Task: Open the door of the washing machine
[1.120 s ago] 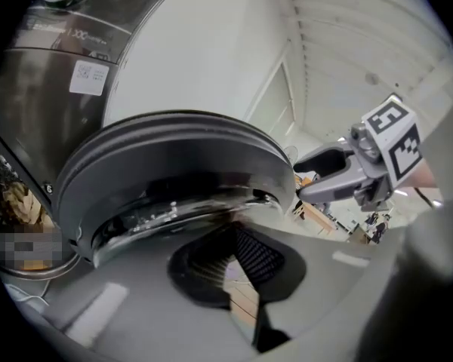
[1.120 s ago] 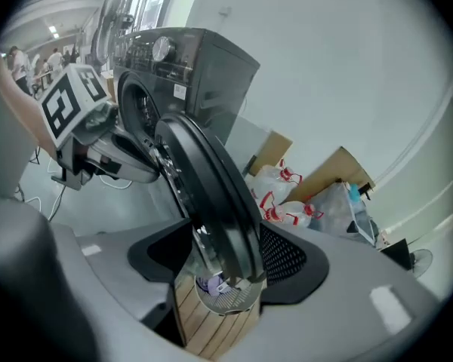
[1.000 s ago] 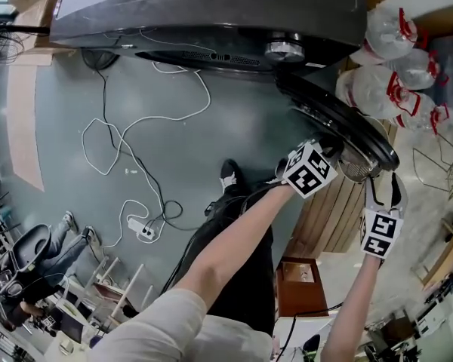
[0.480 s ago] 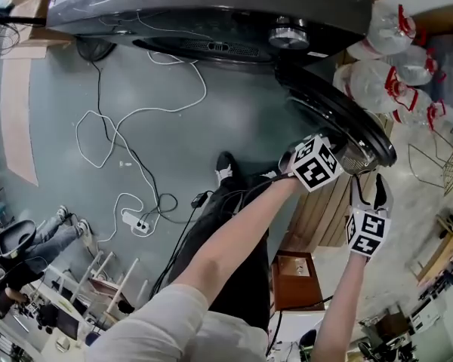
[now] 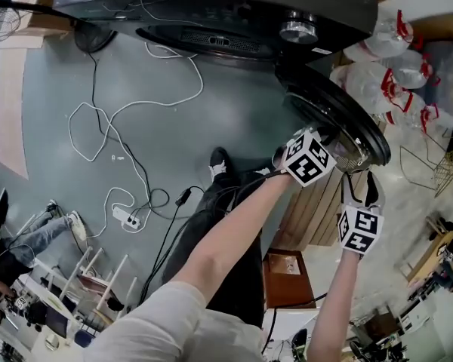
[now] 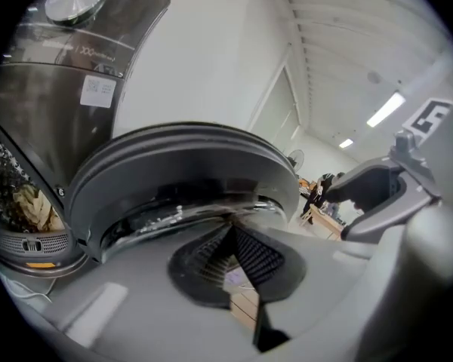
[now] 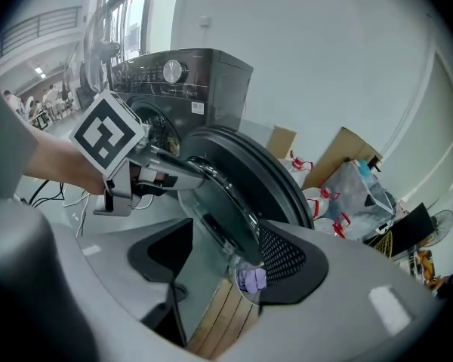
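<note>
In the head view, the washing machine (image 5: 211, 6) stands at the far side, and its round door (image 5: 347, 123) hangs swung out to the right of the drum opening, already open. Your left gripper (image 5: 331, 139) reaches to the door's near face, and your right gripper (image 5: 359, 185) sits just below the door's lower rim, nearer to you. White cables (image 5: 136, 119) trail over the grey floor to the left, and plastic bags (image 5: 392, 59) are piled at the far right. In the left gripper view, your jaws are pressed together with nothing between them, their tips right at the chrome ring of the door (image 6: 181, 172); you cannot tell whether they touch it. In the right gripper view, your jaws stand wide apart with the door's (image 7: 241, 179) lower edge running between them, close against the right pad (image 7: 287, 259) and well clear of the left one.
</note>
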